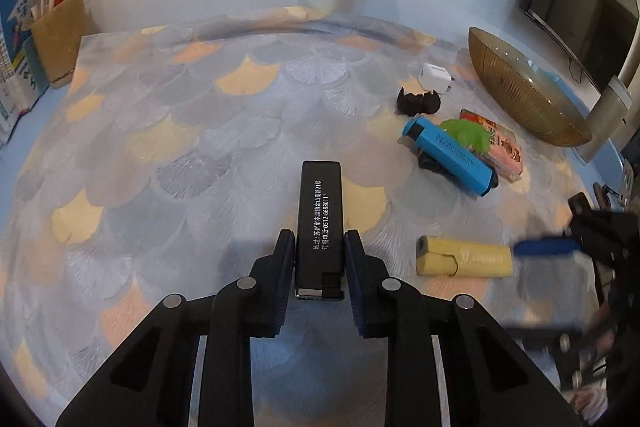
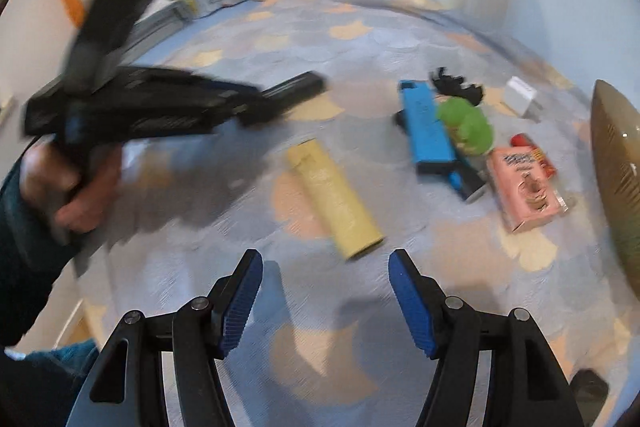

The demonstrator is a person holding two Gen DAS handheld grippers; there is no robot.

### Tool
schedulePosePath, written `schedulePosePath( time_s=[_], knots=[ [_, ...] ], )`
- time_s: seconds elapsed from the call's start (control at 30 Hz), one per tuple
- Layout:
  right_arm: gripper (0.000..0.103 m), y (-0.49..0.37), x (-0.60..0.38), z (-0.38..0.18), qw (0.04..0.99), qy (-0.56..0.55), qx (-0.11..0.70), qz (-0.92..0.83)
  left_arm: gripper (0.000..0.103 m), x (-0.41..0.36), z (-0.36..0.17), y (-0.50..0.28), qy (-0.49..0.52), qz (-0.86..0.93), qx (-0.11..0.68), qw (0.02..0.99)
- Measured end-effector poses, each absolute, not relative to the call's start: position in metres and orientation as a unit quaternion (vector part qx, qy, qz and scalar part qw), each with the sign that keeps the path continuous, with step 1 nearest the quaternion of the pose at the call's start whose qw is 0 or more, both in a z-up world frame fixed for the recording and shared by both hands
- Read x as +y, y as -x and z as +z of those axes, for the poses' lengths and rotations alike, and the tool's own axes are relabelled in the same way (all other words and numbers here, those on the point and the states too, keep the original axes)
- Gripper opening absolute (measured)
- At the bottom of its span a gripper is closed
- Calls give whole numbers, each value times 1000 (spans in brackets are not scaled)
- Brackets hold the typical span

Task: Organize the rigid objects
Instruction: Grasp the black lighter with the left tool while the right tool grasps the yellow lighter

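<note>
My left gripper (image 1: 319, 247) is shut on a black lighter (image 1: 320, 223) with white print and holds it over the patterned tablecloth; it also shows in the right wrist view (image 2: 296, 89), blurred. My right gripper (image 2: 325, 267) is open and empty, just short of a yellow lighter (image 2: 334, 195), which also shows in the left wrist view (image 1: 464, 257). A blue lighter (image 1: 450, 155), a green object (image 1: 468, 135), a pink box (image 1: 506, 155), a black clip (image 1: 418, 101) and a white charger (image 1: 434, 77) lie in a cluster at the right.
A ribbed amber bowl (image 1: 520, 87) stands at the far right, also in the right wrist view (image 2: 618, 167). A cardboard pen holder (image 1: 60, 39) and books stand at the far left corner. A monitor (image 1: 592, 23) stands behind the bowl.
</note>
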State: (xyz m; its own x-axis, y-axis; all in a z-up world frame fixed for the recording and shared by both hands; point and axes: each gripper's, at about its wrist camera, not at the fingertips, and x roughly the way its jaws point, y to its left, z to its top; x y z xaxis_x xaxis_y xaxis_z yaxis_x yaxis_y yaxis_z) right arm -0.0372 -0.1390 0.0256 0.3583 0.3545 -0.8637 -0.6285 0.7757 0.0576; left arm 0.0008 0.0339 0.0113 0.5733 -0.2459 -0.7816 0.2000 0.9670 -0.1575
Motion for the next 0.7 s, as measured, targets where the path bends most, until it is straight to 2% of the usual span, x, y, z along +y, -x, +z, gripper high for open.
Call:
schedulePosePath(
  time_s=[0.13,0.17,0.2,0.27,0.33,0.37,0.5,0.7],
  knots=[
    [65,19,-126,21,813,162,477,294,29,28,10,-3,21,-121,443,888],
    [63,18,-120,18,818,173,467,288,31,25,10,-5,18,-118,441,890],
    [55,20,-117,19,820,174,463,289,31,25,10,-7,17,-114,440,891],
    [51,25,-113,21,822,169,459,291,31,23,9,-9,15,-107,438,893],
    [42,29,-110,20,828,168,451,288,29,19,9,-11,9,-102,436,894],
    [37,33,-111,20,828,160,450,292,21,17,9,-10,3,-96,434,896],
    [27,54,-111,21,830,156,449,294,21,18,9,-1,17,-97,432,896],
    [24,96,-128,21,832,141,452,288,21,19,10,20,53,-98,432,895]
  ],
)
